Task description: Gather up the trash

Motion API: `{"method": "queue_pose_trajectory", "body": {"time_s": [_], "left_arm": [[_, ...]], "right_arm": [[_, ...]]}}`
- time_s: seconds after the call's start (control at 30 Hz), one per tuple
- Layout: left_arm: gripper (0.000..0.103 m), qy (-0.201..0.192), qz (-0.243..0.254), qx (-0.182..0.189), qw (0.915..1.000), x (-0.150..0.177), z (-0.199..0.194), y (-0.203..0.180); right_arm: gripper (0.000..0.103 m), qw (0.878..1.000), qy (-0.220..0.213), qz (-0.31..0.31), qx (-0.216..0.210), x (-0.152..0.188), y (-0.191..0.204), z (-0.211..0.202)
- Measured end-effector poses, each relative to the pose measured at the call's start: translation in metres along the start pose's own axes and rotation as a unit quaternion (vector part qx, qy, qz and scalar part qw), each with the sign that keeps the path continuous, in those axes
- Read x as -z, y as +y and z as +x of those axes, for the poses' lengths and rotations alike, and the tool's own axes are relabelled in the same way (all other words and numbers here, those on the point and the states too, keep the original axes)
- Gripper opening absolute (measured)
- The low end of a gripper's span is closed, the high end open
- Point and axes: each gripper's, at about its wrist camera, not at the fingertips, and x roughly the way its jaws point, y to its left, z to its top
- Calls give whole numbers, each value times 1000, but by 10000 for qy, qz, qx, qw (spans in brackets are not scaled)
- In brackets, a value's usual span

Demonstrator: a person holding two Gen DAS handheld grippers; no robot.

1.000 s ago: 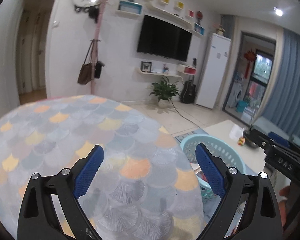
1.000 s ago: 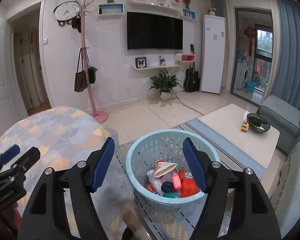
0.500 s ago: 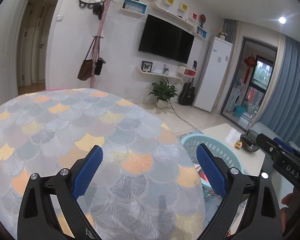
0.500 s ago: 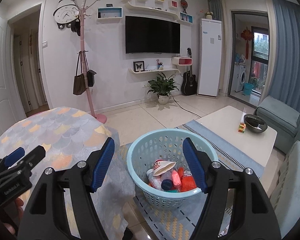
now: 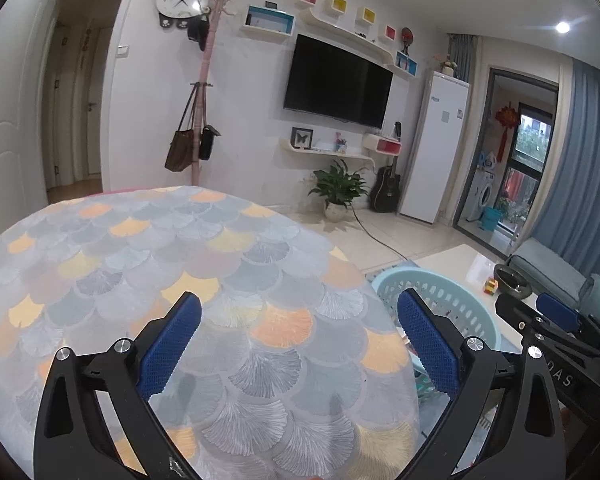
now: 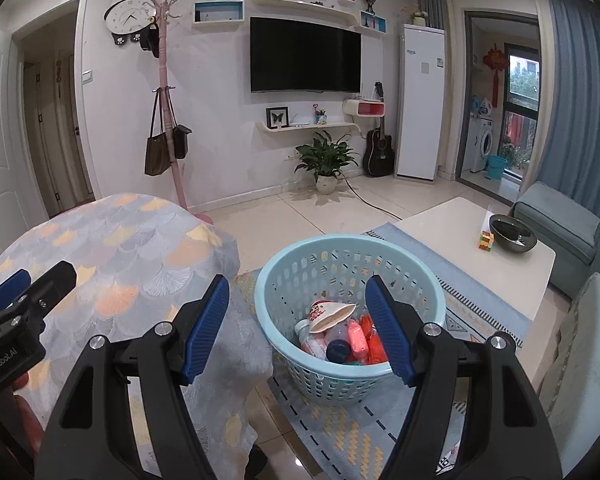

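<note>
A light blue basket (image 6: 292,280) stands on the rug right of the round table. Inside lies trash (image 6: 340,336): a paper cup, bottles and red wrappers. My right gripper (image 6: 296,320) is open and empty, held above the basket's near side. My left gripper (image 5: 300,332) is open and empty above the round table (image 5: 140,248) with its scale-pattern cloth. No trash shows on the table top. The basket's rim (image 5: 440,284) shows past the table's right edge in the left wrist view. The right gripper (image 5: 552,320) also shows there, and the left gripper (image 6: 16,292) in the right wrist view.
A white coffee table (image 6: 460,236) with a dark bowl (image 6: 512,234) and a small cube stands right of the basket. A sofa (image 6: 560,232) lies at the far right. A pink coat rack (image 6: 168,112), a potted plant (image 6: 326,160) and a guitar stand along the far wall.
Both grippers have risen and pulled back a little, so the views show more of the room. Both stay open and empty.
</note>
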Motion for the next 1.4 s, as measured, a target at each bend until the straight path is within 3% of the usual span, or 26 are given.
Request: {"method": "queue_pose_trajectory", "body": {"time_s": [1.4], "left_arm": [[95,-60,8,-64,10000,2,-2,-1]], "right_arm": [[67,9999,13,134,63,2,-9,2]]}}
